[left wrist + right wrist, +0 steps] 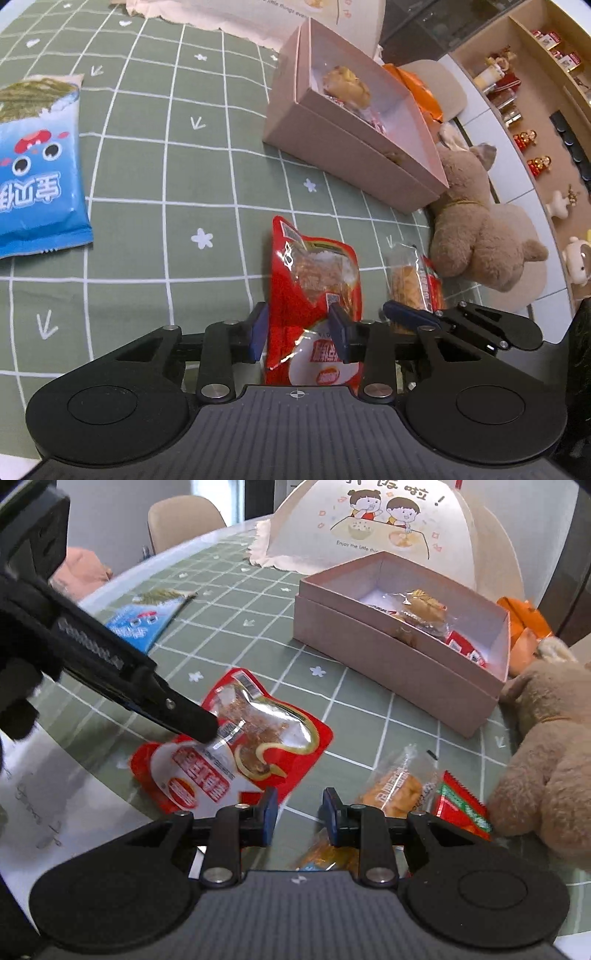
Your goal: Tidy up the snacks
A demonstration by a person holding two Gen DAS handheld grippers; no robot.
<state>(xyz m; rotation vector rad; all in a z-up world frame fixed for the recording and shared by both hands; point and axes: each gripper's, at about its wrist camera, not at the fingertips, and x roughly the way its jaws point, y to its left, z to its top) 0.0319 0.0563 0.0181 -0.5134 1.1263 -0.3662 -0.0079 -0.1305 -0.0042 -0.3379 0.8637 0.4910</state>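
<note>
Our left gripper (301, 338) pinches the red snack pouch (314, 291) on the green checked tablecloth (155, 177); our right gripper (299, 810) gapes narrowly, holding nothing, with the pink box (391, 664) far right.

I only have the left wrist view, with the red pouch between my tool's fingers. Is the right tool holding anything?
Observer: No. The right tool is open and empty, hovering over the tablecloth.
Operator: Is anything underneath it?
Observer: A yellow packet lies just below its fingers, partly hidden by them.
Operator: What sits next to the clear-wrapped biscuit?
Observer: A small red-and-green packet lies between the clear-wrapped biscuit and the plush toy, up against the toy.
</note>
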